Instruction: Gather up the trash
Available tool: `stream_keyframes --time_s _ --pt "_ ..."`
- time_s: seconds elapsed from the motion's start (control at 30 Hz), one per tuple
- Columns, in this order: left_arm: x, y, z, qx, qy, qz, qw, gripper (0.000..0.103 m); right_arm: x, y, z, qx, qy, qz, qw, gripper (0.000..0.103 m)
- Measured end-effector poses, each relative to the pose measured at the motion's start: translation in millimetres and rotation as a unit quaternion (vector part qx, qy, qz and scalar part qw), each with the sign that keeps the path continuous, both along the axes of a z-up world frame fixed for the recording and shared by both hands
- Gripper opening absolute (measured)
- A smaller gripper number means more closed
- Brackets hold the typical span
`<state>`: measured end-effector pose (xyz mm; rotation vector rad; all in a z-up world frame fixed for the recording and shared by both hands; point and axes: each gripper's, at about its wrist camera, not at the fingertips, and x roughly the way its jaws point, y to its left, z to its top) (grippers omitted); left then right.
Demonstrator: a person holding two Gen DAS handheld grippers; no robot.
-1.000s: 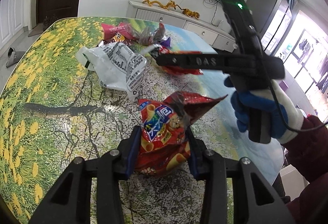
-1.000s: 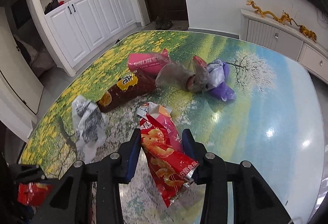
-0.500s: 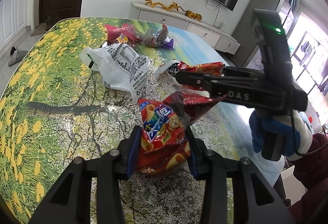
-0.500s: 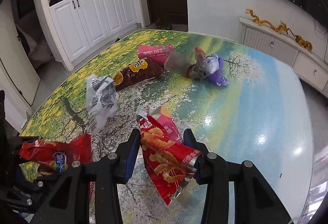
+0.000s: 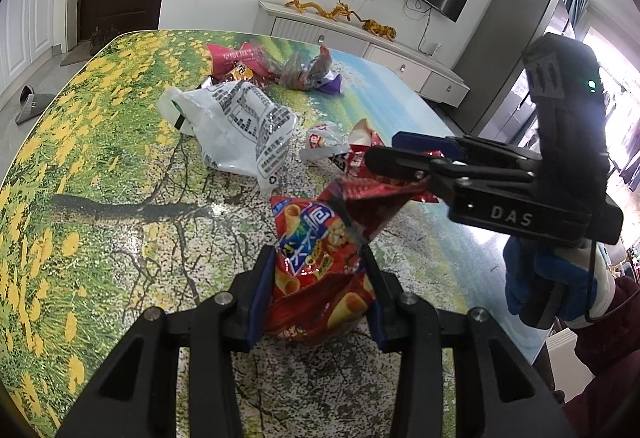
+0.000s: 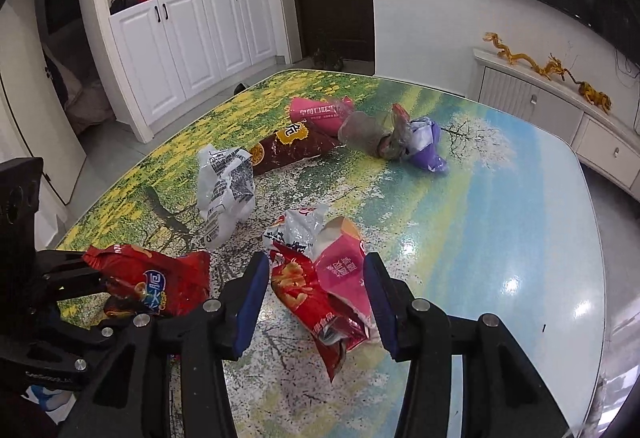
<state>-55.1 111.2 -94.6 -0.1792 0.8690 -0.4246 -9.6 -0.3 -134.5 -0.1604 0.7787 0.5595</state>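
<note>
Trash: 2 snack bags at the claws, rest loose on desk

L claw [image 5: 316,292]: narrow, pads pinching red snack bag w/ blue logo [image 5: 316,258]. Bag crumpled, top flaring up out of the jaws, held over the desk [image 5: 100,217] near its front edge. Same bag seen from R wrist cam at lower left [image 6: 156,284].

R claw [image 6: 312,302]: jaws opening. Red/pink snack bag [image 6: 324,290] sits between them, gaps visible on both sides, pads not pressing. Bag lies on desk, silver torn top pointing away from cam. In L cam, R claw comes in from the right, blue-gloved hand [image 5: 536,278] on the handle.

Loose on desk: white printed plastic bag [image 6: 226,189] mid-left, dark brown snack pack [image 6: 292,149] behind it, pink pack [image 6: 320,113] touching brown one, clear crumpled wrapper [image 6: 372,133] just beside pink pack, purple wrapper [image 6: 428,149] touching the clear one. All well apart from both claws.
</note>
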Motion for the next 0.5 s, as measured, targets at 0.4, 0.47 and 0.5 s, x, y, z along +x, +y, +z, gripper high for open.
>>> stream_keyframes --time_s 0.4,0.47,0.5 --pt "0 0 0 0.001 -0.001 0.002 1.0 0.038 -6 7 -5 0.017 0.026 0.027 0.999 0.031" --pt "-1 0 0 0.001 -0.002 0.003 1.0 0.038 -5 8 -10 0.02 0.035 0.029 0.999 0.029" --pt "-1 0 0 0.001 -0.002 0.002 1.0 0.038 -4 8 -13 0.02 0.041 0.033 0.998 0.029"
